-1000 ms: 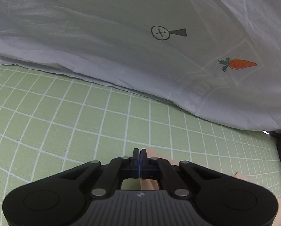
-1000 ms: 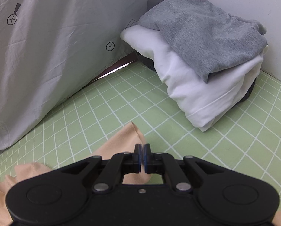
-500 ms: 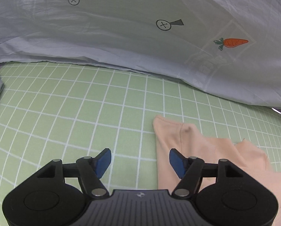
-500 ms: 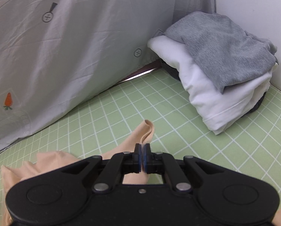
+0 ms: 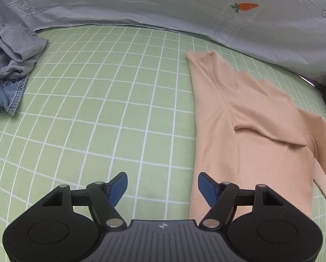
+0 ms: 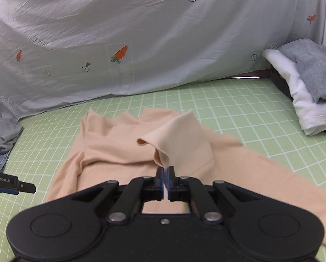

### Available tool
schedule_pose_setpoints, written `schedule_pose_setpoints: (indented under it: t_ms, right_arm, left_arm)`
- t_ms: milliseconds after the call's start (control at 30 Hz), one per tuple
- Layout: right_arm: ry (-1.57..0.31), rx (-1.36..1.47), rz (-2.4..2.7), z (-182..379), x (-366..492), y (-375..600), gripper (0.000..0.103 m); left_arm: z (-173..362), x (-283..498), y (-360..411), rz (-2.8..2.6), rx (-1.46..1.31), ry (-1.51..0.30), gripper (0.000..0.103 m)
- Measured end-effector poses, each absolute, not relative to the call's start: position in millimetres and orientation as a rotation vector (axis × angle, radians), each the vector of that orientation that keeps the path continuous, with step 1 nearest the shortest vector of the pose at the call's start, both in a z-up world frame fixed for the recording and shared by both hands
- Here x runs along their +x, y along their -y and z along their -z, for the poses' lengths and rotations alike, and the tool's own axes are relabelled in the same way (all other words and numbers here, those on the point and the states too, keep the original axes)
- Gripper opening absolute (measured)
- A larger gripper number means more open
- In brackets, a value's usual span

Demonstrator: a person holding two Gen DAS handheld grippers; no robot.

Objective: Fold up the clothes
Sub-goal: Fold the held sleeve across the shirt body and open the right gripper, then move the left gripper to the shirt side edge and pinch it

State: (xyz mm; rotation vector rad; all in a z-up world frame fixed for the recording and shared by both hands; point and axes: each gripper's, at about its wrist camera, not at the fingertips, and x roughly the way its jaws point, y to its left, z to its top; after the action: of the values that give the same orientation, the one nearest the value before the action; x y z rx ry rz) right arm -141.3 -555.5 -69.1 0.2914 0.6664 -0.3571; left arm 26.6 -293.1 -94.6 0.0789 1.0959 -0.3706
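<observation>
A peach long-sleeved shirt point(image 5: 261, 131) lies spread on the green grid mat point(image 5: 97, 109). My left gripper point(image 5: 162, 185) is open and empty, above the mat at the shirt's left edge. My right gripper point(image 6: 165, 174) is shut on a sleeve end of the peach shirt point(image 6: 123, 152) and holds that sleeve point(image 6: 180, 135) lifted over the shirt's body. The tip of the left gripper shows at the left edge of the right wrist view point(image 6: 12, 183).
A grey sheet with carrot prints point(image 6: 141, 32) hangs along the back of the mat. A crumpled grey and denim pile point(image 5: 7, 65) lies at the far left. A folded stack of white and grey clothes point(image 6: 309, 83) sits at the right by the wall.
My left gripper opened, let go of the shirt and pulled back. My right gripper drew back from the stack, carrying the sleeve up and over the shirt.
</observation>
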Motion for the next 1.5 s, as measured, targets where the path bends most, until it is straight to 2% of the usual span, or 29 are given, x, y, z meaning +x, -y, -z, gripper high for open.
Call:
schedule_pose_setpoints:
  t_ms: [100, 233, 500, 567, 633, 700, 767, 833, 867, 967, 1400, 1500]
  right_arm:
    - [-0.706, 0.277, 0.308, 80, -153, 518, 0.003]
    - [-0.765, 0.257, 0.256, 93, -166, 477, 0.0]
    - [-0.835, 0.234, 0.23, 107, -179, 435, 0.002]
    - [-0.837, 0.233, 0.268, 107, -183, 436, 0.012]
    - [-0.836, 0.237, 0.315, 107, -188, 445, 0.047]
    - [-0.832, 0.243, 0.362, 108, -195, 456, 0.051]
    - [-0.827, 0.257, 0.399, 107, -202, 471, 0.063]
    - [-0.814, 0.27, 0.433, 107, -209, 488, 0.095]
    - [-0.805, 0.27, 0.449, 106, -214, 498, 0.1]
    - [-0.818, 0.271, 0.49, 110, -226, 525, 0.103]
    - [-0.901, 0.406, 0.701, 135, -278, 622, 0.103]
    - [-0.917, 0.425, 0.721, 139, -283, 634, 0.103]
  left_arm:
    - [95, 10, 280, 0.388, 0.107, -1.099, 0.076]
    - [99, -10, 262, 0.407, 0.132, -1.113, 0.077]
    - [103, -30, 245, 0.43, 0.165, -1.125, 0.077]
    - [102, -33, 249, 0.433, 0.169, -1.119, 0.079]
    - [102, -36, 254, 0.435, 0.173, -1.109, 0.086]
    - [102, -40, 262, 0.438, 0.177, -1.095, 0.088]
    - [102, -43, 274, 0.439, 0.182, -1.088, 0.094]
    - [103, -46, 288, 0.441, 0.189, -1.081, 0.097]
    - [104, -48, 297, 0.445, 0.19, -1.081, 0.097]
    - [108, -53, 325, 0.465, 0.19, -1.084, 0.097]
    - [114, -59, 431, 0.561, 0.293, -1.051, 0.097]
    - [117, -54, 450, 0.584, 0.309, -1.046, 0.092]
